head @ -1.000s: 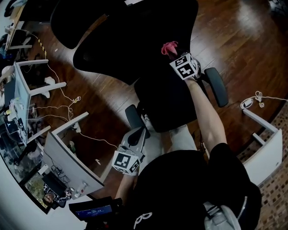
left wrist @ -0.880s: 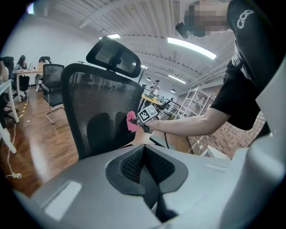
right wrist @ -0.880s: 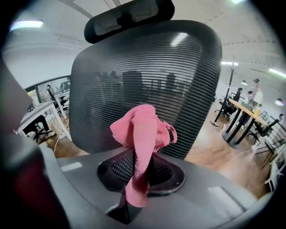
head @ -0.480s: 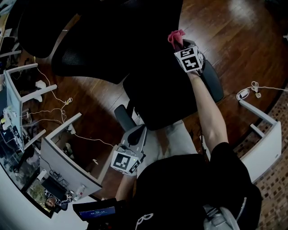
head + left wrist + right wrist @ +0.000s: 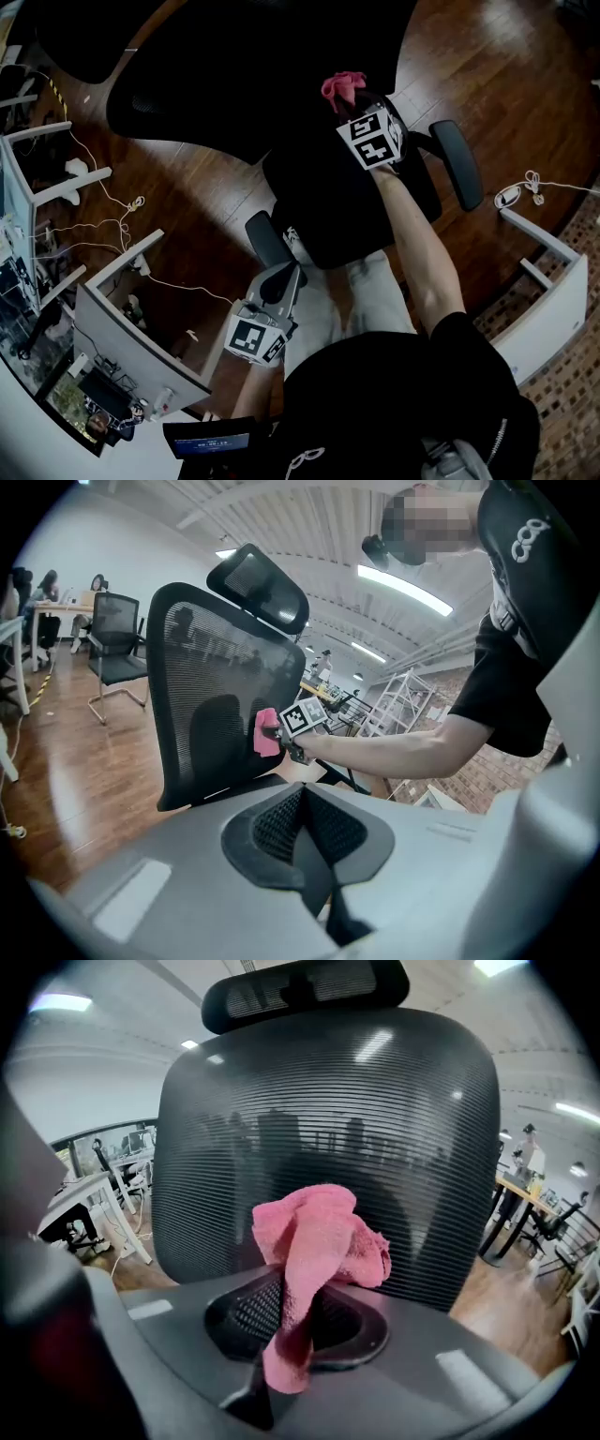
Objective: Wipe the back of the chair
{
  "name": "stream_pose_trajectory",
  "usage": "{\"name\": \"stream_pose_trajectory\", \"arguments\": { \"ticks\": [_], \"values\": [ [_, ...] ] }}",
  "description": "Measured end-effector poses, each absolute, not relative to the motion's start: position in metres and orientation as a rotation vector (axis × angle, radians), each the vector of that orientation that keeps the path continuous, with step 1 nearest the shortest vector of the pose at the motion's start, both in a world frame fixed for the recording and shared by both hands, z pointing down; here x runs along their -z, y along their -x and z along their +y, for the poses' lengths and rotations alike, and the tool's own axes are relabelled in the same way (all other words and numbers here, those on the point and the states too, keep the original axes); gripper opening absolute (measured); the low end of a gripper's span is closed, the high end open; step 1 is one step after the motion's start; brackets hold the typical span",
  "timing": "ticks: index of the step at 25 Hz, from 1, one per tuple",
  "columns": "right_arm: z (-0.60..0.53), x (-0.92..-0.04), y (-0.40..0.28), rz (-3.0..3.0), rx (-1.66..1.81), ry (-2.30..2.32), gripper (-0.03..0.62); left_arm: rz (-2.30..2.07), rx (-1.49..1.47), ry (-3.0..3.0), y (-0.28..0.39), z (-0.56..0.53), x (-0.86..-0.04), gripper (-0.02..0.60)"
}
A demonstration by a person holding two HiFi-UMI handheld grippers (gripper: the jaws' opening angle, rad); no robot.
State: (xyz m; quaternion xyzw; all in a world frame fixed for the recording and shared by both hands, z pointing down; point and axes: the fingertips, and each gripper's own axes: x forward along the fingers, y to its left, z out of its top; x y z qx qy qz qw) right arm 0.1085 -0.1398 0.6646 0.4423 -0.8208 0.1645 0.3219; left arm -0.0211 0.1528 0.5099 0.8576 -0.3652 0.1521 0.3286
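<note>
Leftward is where the right gripper point(image 5: 351, 101) has gone since half a second ago, sliding a little way across the chair point(image 5: 328, 216) with its pink cloth point(image 5: 342, 87). Its fingers point(image 5: 246, 1312) are pinched tight on the lower end of the cloth, and the rest bunches up above them in a loose wad. From the left gripper view, the cloth sits against the lower part of the mesh back point(image 5: 211, 705), near the edge closest to the person, and it looks to be touching the mesh. The right gripper view faces the back almost square on, with the headrest point(image 5: 305, 993) above and the cloth in front of the lower middle of the mesh.

The left gripper point(image 5: 278, 284) hangs low by the person's side, just beside the near armrest point(image 5: 261, 239) and well apart from the cloth. Its fingers point(image 5: 281, 822) are pressed together with nothing between them. The person's right arm point(image 5: 422, 262) is stretched out over the seat toward the back. The chair stands on a dark wood floor point(image 5: 487, 56).
</note>
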Motion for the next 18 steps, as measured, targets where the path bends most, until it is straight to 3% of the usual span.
{"name": "stream_pose_trajectory", "arguments": {
  "ticks": [18],
  "values": [
    [-0.038, -0.679, 0.143, -2.381, -0.33, -0.754, 0.049, -1.06, -0.39, -2.165, 0.124, 0.202, -0.544, -0.012]
  ]
}}
